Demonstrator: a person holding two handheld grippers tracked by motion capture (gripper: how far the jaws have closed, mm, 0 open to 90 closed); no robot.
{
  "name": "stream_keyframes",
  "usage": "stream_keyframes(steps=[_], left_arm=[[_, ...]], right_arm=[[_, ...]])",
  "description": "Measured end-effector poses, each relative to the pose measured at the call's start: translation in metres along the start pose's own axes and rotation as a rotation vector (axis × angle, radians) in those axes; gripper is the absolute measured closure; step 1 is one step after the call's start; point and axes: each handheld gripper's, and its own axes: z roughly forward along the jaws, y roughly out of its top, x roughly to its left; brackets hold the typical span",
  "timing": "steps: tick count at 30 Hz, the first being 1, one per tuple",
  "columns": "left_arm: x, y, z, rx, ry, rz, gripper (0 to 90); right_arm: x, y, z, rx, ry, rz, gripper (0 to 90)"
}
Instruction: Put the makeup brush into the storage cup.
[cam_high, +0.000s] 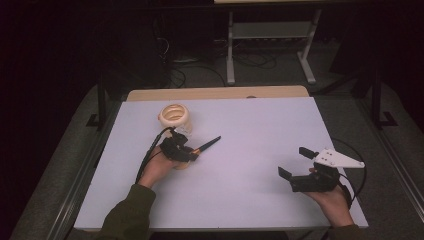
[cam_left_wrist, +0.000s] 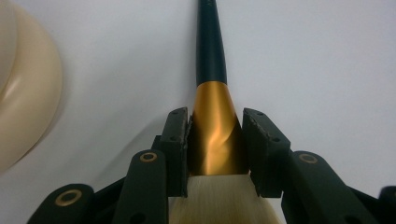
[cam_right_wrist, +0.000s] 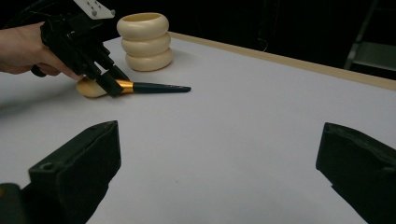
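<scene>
A makeup brush (cam_high: 206, 145) with a dark handle, gold ferrule (cam_left_wrist: 215, 133) and pale bristles lies low over the white table. My left gripper (cam_high: 192, 152) is shut on the brush's gold ferrule, its jaws pressed to both sides. A cream ribbed cup (cam_high: 175, 116) made of stacked rings stands upright just behind the left hand, and its side (cam_left_wrist: 23, 93) bulges in at the left. The brush (cam_right_wrist: 154, 87) and cup (cam_right_wrist: 144, 41) appear far off in the right gripper view. My right gripper (cam_high: 295, 163) rests open at the table's right front, nothing between its jaws.
The white table top (cam_high: 250, 130) has a wooden strip along its far edge (cam_high: 215, 93). Beyond it are dark floor, cables and a white desk frame (cam_high: 270, 45). A broad stretch of bare table lies between the two hands.
</scene>
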Motion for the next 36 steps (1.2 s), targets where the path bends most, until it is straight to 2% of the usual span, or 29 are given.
stream_keyframes(steps=[3,4,6,7,10,11,12,18,19,23,25,28,32,36], left_arm=[[-0.002,0.000,-0.002,-0.015,-0.008,-0.004,63.0],[-0.001,0.000,-0.004,-0.011,-0.014,0.010,63.0],[-0.004,0.001,-0.005,-0.030,-0.025,-0.003,63.0],[-0.003,0.001,-0.007,-0.024,-0.029,0.015,63.0],[-0.004,0.002,-0.011,-0.030,-0.048,0.027,63.0],[-0.006,0.002,-0.012,-0.045,-0.049,0.016,63.0],[-0.006,0.003,-0.014,-0.034,-0.052,0.034,63.0],[-0.008,0.004,-0.022,-0.051,-0.076,0.027,63.0],[-0.010,0.004,-0.022,-0.067,-0.082,0.017,63.0],[-0.012,0.004,-0.028,-0.083,-0.108,0.021,63.0],[-0.012,0.004,-0.031,-0.089,-0.108,0.035,63.0],[-0.012,0.002,-0.034,-0.102,-0.133,0.040,63.0],[-0.012,0.000,-0.039,-0.105,-0.153,0.067,63.0],[-0.012,-0.003,-0.043,-0.116,-0.170,0.072,63.0]], right_arm=[[0.000,0.000,0.000,0.002,0.001,-0.003,0.0],[0.000,0.000,0.000,0.002,0.002,-0.003,0.0],[0.001,0.000,0.000,0.004,0.004,-0.003,0.0],[0.001,0.000,0.001,0.006,0.008,-0.005,0.0],[0.000,0.002,0.002,0.011,0.015,-0.015,0.0],[0.000,0.002,0.002,0.011,0.015,-0.015,0.0],[0.000,0.002,0.002,0.012,0.017,-0.021,0.0],[0.000,0.006,0.003,0.017,0.026,-0.024,0.0],[0.000,0.007,0.003,0.018,0.030,-0.030,0.0],[0.000,0.009,0.004,0.017,0.038,-0.033,0.0],[0.001,0.012,0.005,0.020,0.050,-0.033,0.0],[0.002,0.013,0.006,0.029,0.059,-0.042,0.0],[0.004,0.018,0.009,0.046,0.092,-0.053,0.0],[0.006,0.022,0.013,0.057,0.115,-0.070,0.0]])
